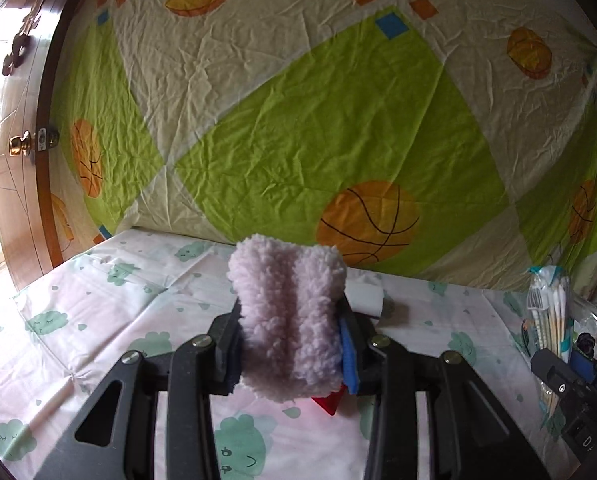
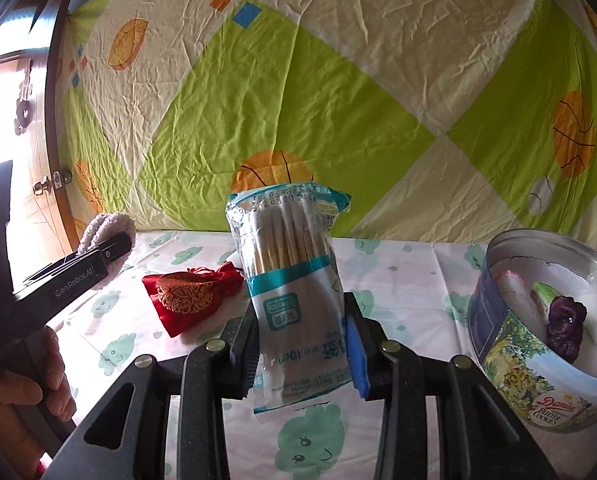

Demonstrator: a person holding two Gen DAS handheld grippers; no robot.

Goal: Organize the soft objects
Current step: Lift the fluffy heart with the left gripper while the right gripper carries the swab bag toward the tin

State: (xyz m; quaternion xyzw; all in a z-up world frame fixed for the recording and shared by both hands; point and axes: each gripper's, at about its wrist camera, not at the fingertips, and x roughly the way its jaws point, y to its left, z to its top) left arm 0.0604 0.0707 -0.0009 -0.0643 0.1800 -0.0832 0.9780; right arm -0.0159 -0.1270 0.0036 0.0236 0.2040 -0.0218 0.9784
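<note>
the left claw [image 1: 290, 344] is clenched on a fluffy pale-lilac fleece piece [image 1: 288, 316], which stands upright between its jaws and rises well above them, lifted off the desk [image 1: 98, 312]. below and just to the right of that claw a corner of the red pouch [image 1: 328, 402] peeks out on the desk, and beyond the claw a small white roll [image 1: 366, 298] lies on the cloud-print cloth.

the right claw [image 2: 300, 344] is grasping a bag of cotton swabs [image 2: 292, 280], held upright with its top well above the fingers and its bottom edge hanging below them over the desk [image 2: 398, 276]. to the left of this claw, on the desk, lies the red pouch [image 2: 190, 294] with gold embroidery, apart from the bag. further left the other claw shows from the side, held in a hand [image 2: 38, 380], with the fleece piece [image 2: 106, 228] pinched at its tip. to the right of the right claw stands a round butter cookie tin [image 2: 510, 356], open, with a dark purple item [image 2: 564, 322] and some white and pink soft things lying inside. a green and cream sheet with basketball prints [image 2: 298, 92] hangs behind the desk.
</note>
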